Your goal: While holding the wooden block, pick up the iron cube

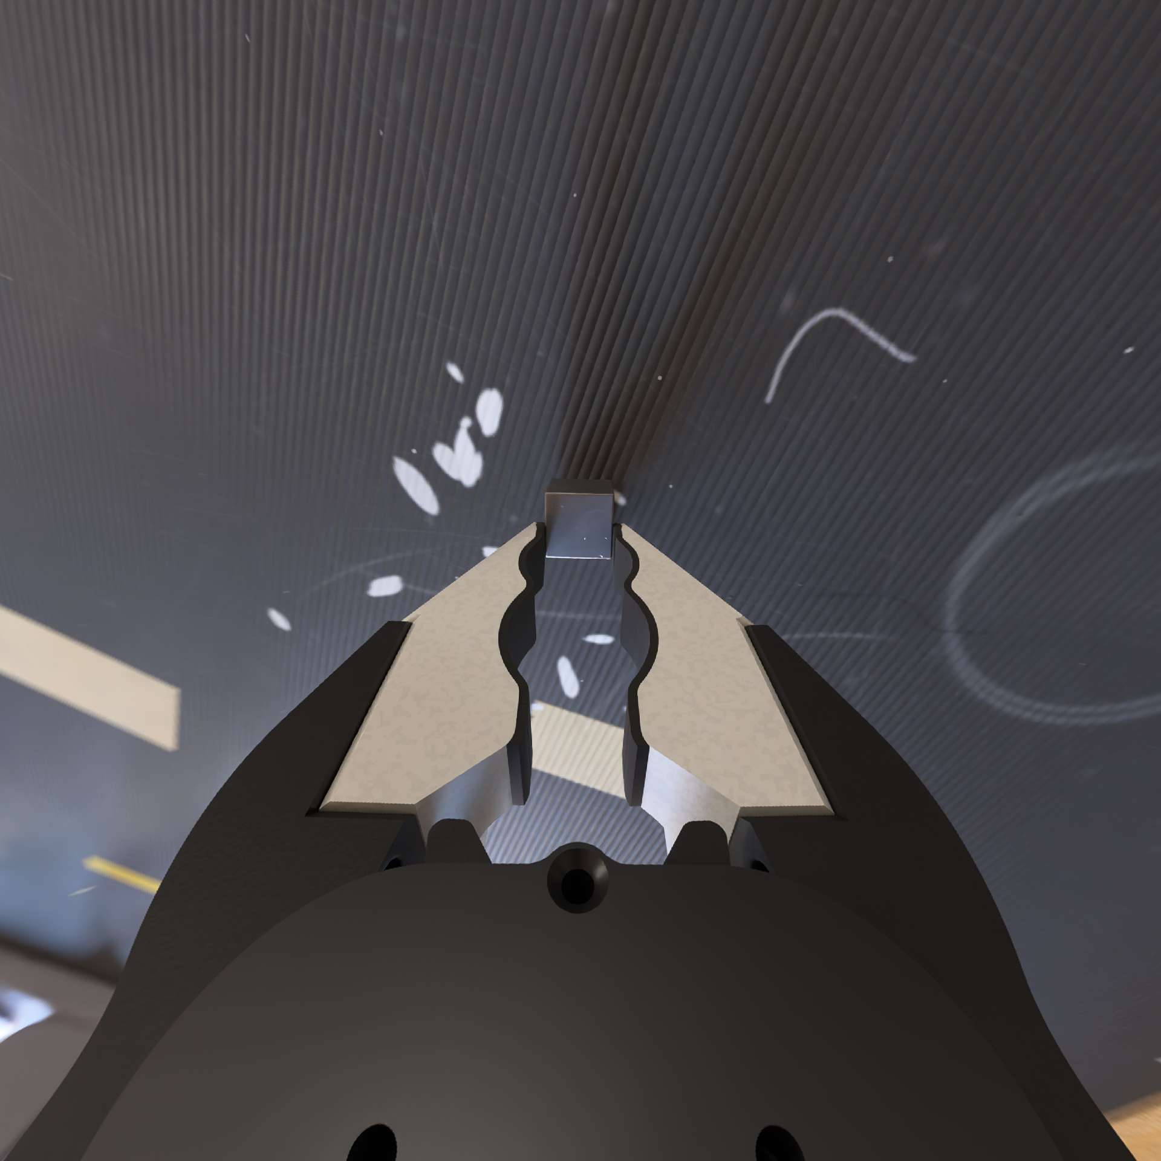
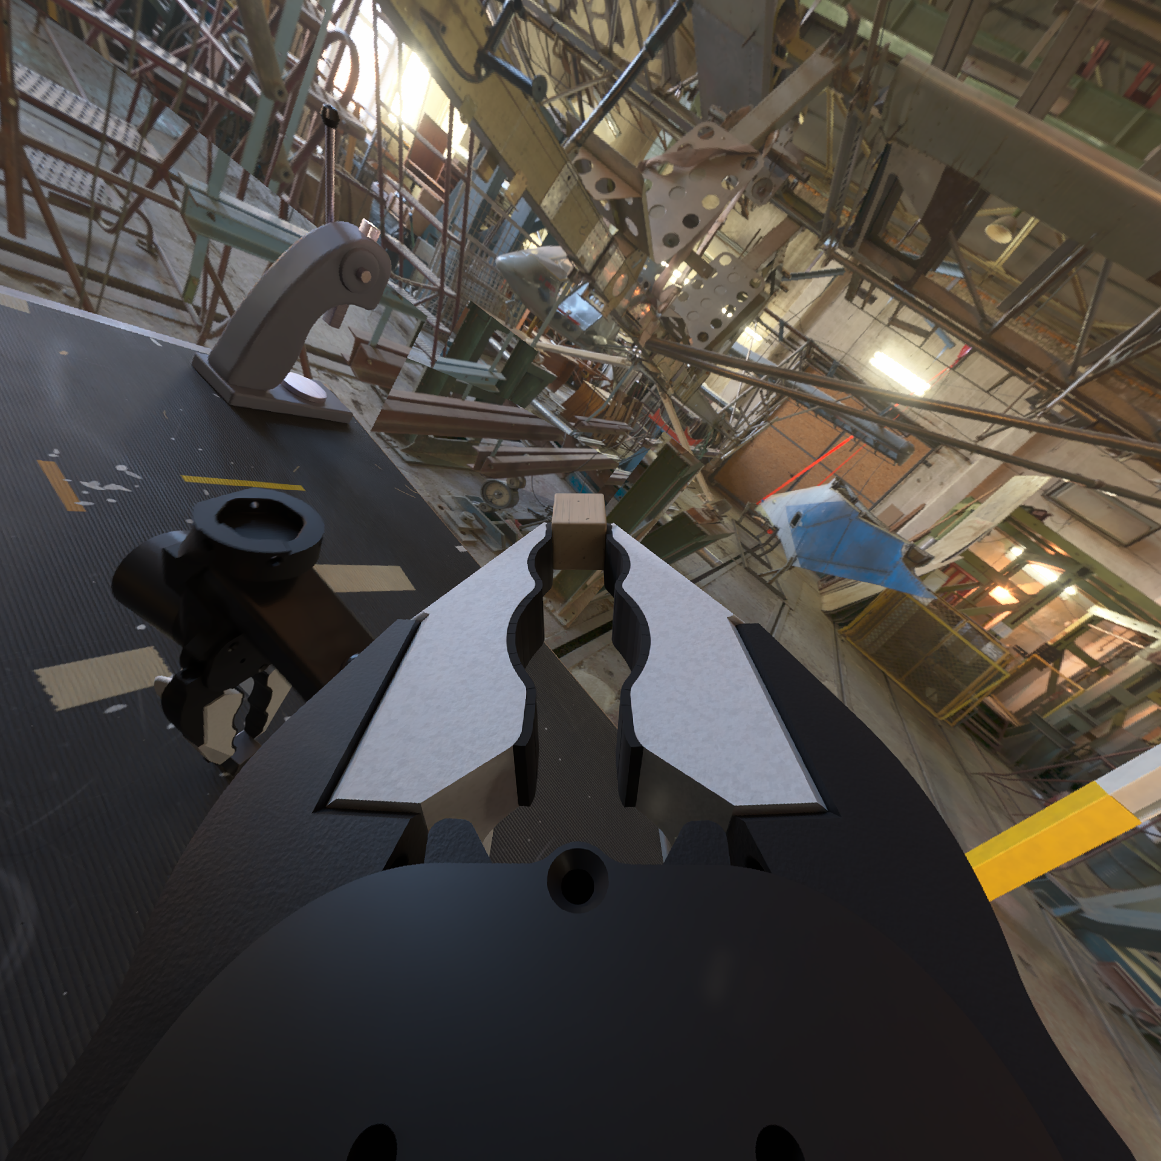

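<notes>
Left gripper [image 1: 578, 531]: jaws pinching the iron cube [image 1: 578, 528] at the very tips, one fingertip against each side face. Cube small, grey, shiny on the near face, upper half poking out past the tips. Whether resting on the surface or raised off it, cannot tell from the left wrist view. Beneath it, dark ribbed surface [image 1: 251, 251], scuffed with white paint flecks [image 1: 462, 449], a thin white hooked scratch [image 1: 829, 339] up to the right and a faint chalky ring [image 1: 1030, 590] at far right. Beige tape strip [image 1: 94, 678] at left, a second beige patch visible through the gap between the fingers.

Right gripper [image 2: 578, 534]: jaws pinching the wooden block [image 2: 578, 531] at the tips, pale light-brown cube with grain lines on top, held out beyond the edge of the surface [image 2: 94, 942] with cluttered workshop scenery behind. White-faced fingers [image 2: 440, 691] narrowed to the width of the block.

In the right wrist view, left gripper [image 2: 220, 722] lower left, black body, pointing down at the surface, tips hidden behind the right gripper's own body. Grey curved bracket-like stand [image 2: 295, 314] upright near the far edge of the surface. Beige tape patches [image 2: 100, 685], a yellow strip [image 2: 242, 482] and an orange strip [image 2: 59, 485] scattered across the dark mat.
</notes>
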Action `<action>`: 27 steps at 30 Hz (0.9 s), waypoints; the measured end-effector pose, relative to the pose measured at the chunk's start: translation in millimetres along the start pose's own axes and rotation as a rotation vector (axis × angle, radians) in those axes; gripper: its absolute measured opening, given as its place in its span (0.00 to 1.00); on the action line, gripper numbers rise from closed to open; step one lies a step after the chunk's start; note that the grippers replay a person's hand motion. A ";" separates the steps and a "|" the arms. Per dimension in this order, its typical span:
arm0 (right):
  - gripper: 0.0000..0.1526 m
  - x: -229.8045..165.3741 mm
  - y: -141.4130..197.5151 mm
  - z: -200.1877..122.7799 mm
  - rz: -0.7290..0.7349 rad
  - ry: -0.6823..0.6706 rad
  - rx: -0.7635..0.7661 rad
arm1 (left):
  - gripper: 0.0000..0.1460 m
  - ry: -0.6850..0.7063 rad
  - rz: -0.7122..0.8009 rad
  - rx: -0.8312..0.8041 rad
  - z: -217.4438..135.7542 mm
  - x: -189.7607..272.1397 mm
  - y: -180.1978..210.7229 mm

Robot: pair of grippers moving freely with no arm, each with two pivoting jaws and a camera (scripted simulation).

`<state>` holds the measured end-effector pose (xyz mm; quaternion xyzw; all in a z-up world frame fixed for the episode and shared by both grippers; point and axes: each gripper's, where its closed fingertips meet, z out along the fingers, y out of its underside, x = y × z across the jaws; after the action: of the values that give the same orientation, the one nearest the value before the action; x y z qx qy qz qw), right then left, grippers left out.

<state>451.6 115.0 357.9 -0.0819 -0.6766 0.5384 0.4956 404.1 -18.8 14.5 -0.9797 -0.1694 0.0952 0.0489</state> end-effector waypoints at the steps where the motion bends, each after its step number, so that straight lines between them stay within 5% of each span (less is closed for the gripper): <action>1: 0.09 0.9 0.3 -0.7 -0.001 0.003 -0.001 | 0.14 -0.043 0.028 -0.010 -1.6 -1.2 -1.2; 8: 0.09 15.5 -1.1 -14.6 0.007 0.052 0.015 | 0.14 -0.284 0.112 0.142 -47.8 -9.8 -26.3; 21: 0.09 38.8 -23.8 -47.3 -0.007 0.196 0.158 | 0.14 -0.816 0.060 0.689 -211.2 -52.8 -21.6; 27: 0.09 33.1 -17.4 -31.0 0.004 0.128 0.189 | 0.14 -0.869 0.065 1.038 -282.0 -31.9 -12.0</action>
<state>466.1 149.3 389.1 -0.0704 -0.5897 0.5943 0.5423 428.0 -36.4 297.0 -0.7066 -0.0765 0.5508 0.4376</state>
